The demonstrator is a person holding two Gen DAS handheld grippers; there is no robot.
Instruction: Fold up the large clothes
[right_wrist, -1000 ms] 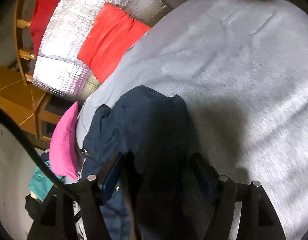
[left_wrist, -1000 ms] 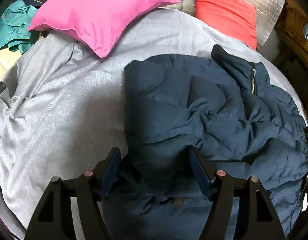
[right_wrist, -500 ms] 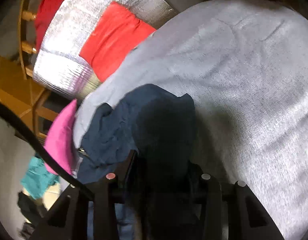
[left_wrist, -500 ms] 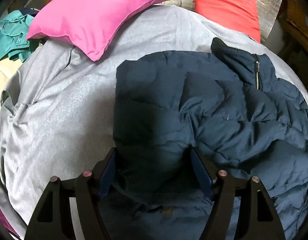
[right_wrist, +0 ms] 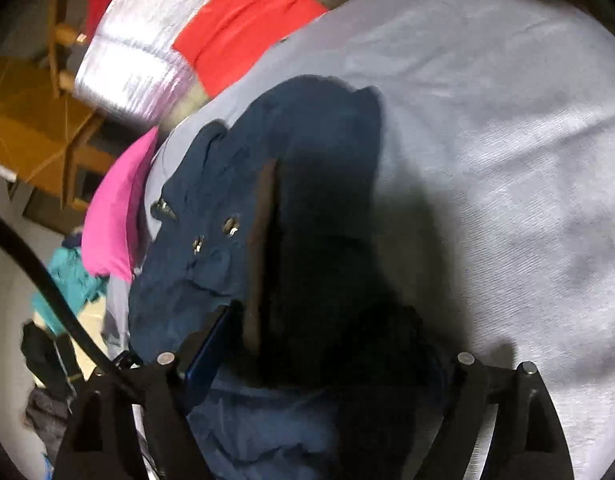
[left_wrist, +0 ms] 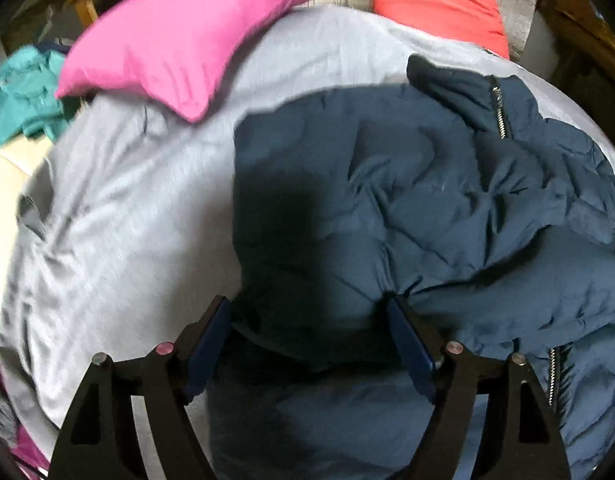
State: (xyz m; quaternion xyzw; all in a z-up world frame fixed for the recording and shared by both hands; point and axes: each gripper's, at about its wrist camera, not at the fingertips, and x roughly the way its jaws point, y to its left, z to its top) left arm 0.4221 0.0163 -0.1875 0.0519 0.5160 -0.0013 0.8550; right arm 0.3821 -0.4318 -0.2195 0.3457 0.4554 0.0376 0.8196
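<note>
The navy quilted puffer jacket (left_wrist: 447, 208) lay spread on the grey bed sheet (left_wrist: 119, 200), filling the space ahead & right of the left gripper (left_wrist: 309, 320), collar & zip (left_wrist: 501, 114) at the far end. That gripper's jaws stood wide apart w/ a bulge of padded cloth between them, blue pads beside the fabric but not pinching it; prob. set there to press or take the near edge for a fold. In the right wrist view the jacket (right_wrist: 211, 264) rose straight ahead of the right gripper (right_wrist: 327, 344), a dark flap w/ a brownish edge standing up between the jaws, so likely a side panel or sleeve lifted to turn over. Left finger was clear of the cloth; the right one was lost in shadow, so can't tell if it gripped. Beyond: pink pillow (left_wrist: 187, 44) far left, red cushion (left_wrist: 431, 0) against a silver quilted panel (right_wrist: 143, 52) far ahead, teal garment (left_wrist: 19, 96) off the bed edge. Open sheet lay right of the right gripper; the puffy bulk itself seemed the main obstacle to a flat fold.
</note>
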